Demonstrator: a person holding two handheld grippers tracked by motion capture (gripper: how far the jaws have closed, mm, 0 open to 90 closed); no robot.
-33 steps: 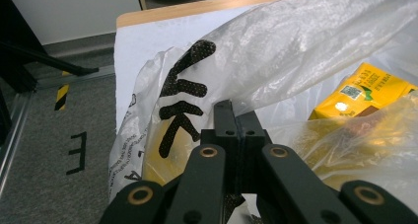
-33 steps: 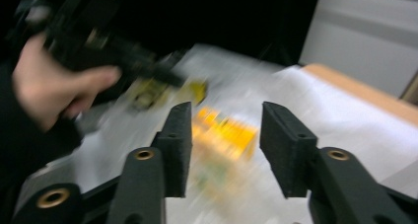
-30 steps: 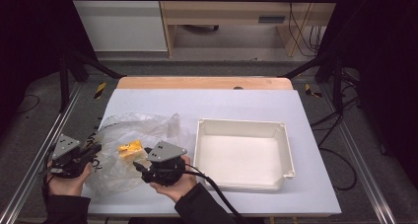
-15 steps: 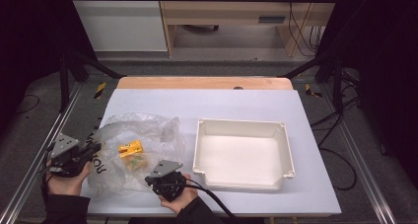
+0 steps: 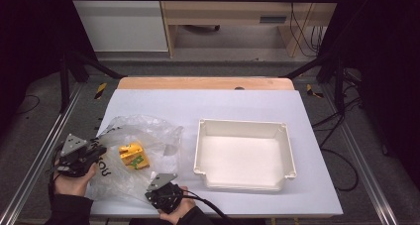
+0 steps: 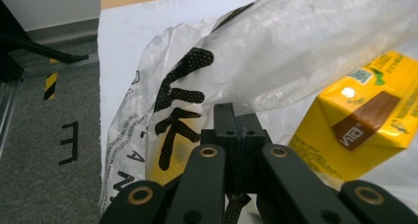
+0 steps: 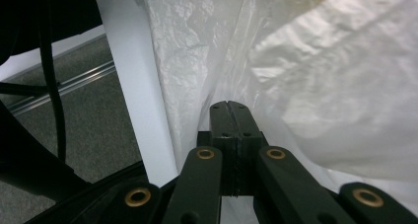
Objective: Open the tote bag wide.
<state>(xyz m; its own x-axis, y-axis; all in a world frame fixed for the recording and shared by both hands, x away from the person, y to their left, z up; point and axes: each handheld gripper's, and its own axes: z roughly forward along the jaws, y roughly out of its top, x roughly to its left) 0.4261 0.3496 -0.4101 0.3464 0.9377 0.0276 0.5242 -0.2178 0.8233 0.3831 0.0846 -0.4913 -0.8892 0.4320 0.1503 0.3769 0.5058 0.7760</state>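
A: Where did the bag lie against the tray?

B: Just left of it, on the white table, crumpled and clear, with black lettering on its left part. The tray itself was white and had nothing in it.

A: And the carton?

B: Inside the bag, left of the tray and apart from it. It was yellow, with a brown and green label. In the left gripper view it sat close beyond the jaws, off to their right, under the film.

A: What was the left gripper doing?

B: It was at the bag's far-left edge, well away from the tray. Its jaws were pressed together on the film; the left gripper view showed the lettered plastic pinched at the tips.

A: The right gripper?

B: Nearer the tray, at the bag's near edge by the table's front rim. Its jaws were also clamped tight on the film, which fanned up out of the tips in the right gripper view.

A: Hands?

B: A hand gripped the left tool, another the right.
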